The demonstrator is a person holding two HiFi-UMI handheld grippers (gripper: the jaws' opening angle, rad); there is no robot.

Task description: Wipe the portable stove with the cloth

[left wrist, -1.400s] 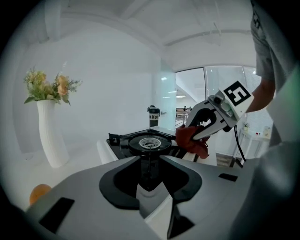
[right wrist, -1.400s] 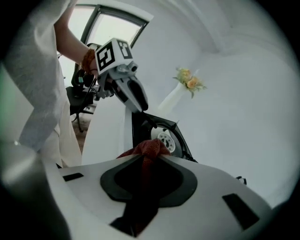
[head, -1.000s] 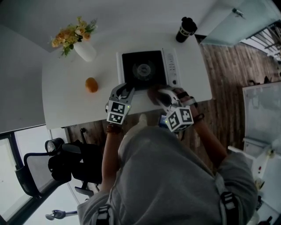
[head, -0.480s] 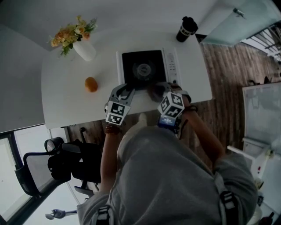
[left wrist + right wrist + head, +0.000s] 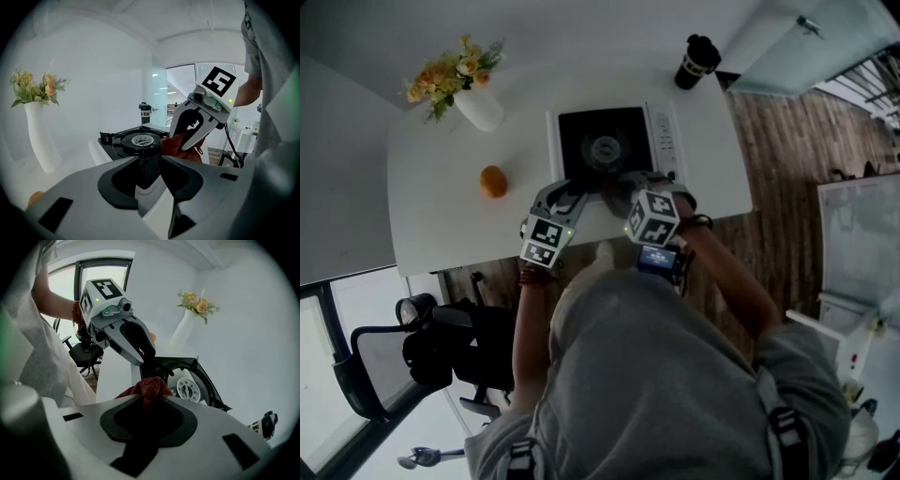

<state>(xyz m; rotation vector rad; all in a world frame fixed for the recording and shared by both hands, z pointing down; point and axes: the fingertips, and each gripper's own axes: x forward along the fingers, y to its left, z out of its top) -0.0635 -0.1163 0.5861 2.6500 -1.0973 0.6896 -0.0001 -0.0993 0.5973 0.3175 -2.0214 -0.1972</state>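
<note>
As the right gripper (image 5: 149,397) is lowering its clenched red cloth (image 5: 147,386) onto the black portable stove (image 5: 581,131), the left gripper (image 5: 149,161) is just widening its jaws, released around the stove's near edge. Wiping is likely starting.

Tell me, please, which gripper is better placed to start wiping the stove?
Right. The right gripper is shut on the red cloth, right at the near edge of the stove. The left gripper holds no cloth; its jaws have just been opening, with the stove's near edge between them.

The cloth (image 5: 150,385) in my right gripper (image 5: 150,401) looks coarse-woven and matt; the stove (image 5: 605,141) top is smooth, glossy black; the counter (image 5: 441,206) under it, matt white.
</note>
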